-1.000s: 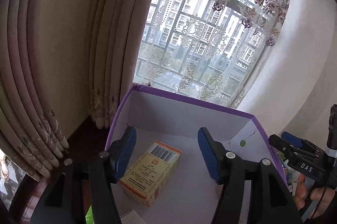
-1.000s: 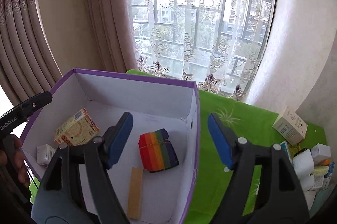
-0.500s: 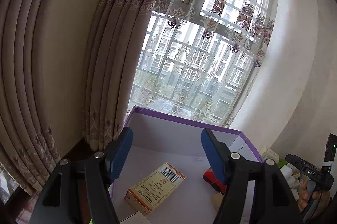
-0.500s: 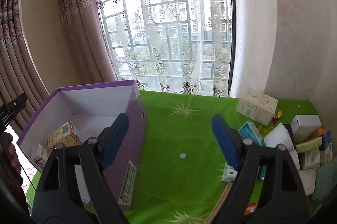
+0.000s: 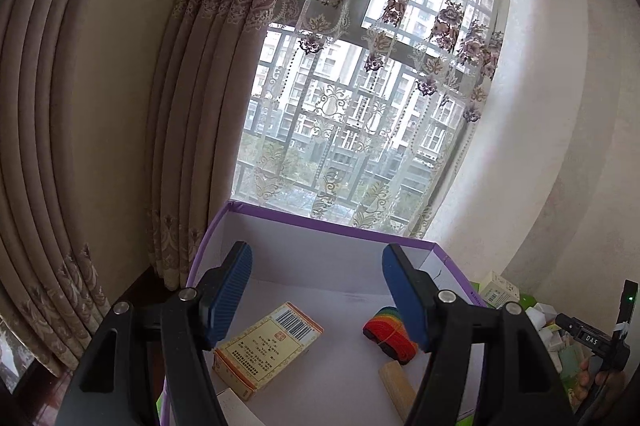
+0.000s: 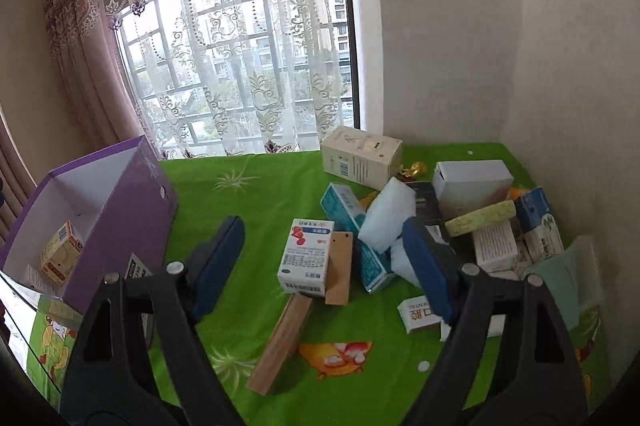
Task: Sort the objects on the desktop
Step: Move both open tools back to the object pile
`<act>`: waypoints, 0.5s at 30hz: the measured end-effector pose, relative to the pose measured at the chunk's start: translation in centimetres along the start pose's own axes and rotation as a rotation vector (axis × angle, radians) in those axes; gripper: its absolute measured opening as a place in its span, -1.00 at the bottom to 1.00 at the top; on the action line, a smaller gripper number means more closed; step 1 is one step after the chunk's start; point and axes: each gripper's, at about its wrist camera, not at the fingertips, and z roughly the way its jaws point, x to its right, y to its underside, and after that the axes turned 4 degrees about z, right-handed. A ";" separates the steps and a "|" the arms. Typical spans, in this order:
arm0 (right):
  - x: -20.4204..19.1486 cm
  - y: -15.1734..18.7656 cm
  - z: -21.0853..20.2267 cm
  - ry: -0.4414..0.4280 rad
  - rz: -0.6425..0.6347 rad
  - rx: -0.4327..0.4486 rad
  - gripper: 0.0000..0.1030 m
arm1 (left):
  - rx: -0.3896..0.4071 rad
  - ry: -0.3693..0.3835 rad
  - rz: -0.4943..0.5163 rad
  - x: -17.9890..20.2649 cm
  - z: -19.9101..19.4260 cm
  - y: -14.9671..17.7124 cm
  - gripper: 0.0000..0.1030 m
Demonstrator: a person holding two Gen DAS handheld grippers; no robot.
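My left gripper [image 5: 316,290] is open and empty above the purple box [image 5: 332,226]. Inside lie a yellow medicine carton [image 5: 268,346], a rainbow block [image 5: 390,336] and a wooden block [image 5: 396,386]. My right gripper [image 6: 324,266] is open and empty above the green tablecloth [image 6: 248,193], facing a pile of objects. A white and red medicine box [image 6: 306,256] stands between its fingers, with a thin wooden piece [image 6: 339,268] beside it and a long wooden block [image 6: 280,342] in front. The purple box [image 6: 120,209] is at the left in the right wrist view.
The pile at the right holds a cream carton [image 6: 360,157], a white foam piece [image 6: 386,214], a teal box [image 6: 352,226], a white box [image 6: 472,181], a yellow sponge [image 6: 480,218] and several small cartons. Window and curtains stand behind the table.
My right gripper has swung right, away from the purple box to the pile of objects. My left gripper has risen and pulled back a little; both stay open.
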 end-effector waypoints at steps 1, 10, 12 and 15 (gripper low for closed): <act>0.3 0.2 -0.5 0.001 0.007 0.006 0.60 | 0.007 0.003 0.006 0.4 -0.4 -0.1 0.32; 2.3 2.6 -3.9 0.004 -0.001 0.009 0.60 | 0.051 0.052 0.059 4.3 -4.1 -0.6 0.32; 3.0 3.2 -4.6 -0.002 0.003 0.011 0.60 | 0.054 0.066 0.072 5.3 -4.8 -0.4 0.32; 3.9 3.6 -5.6 -0.008 0.012 0.021 0.60 | 0.056 0.092 0.095 7.1 -5.7 0.0 0.32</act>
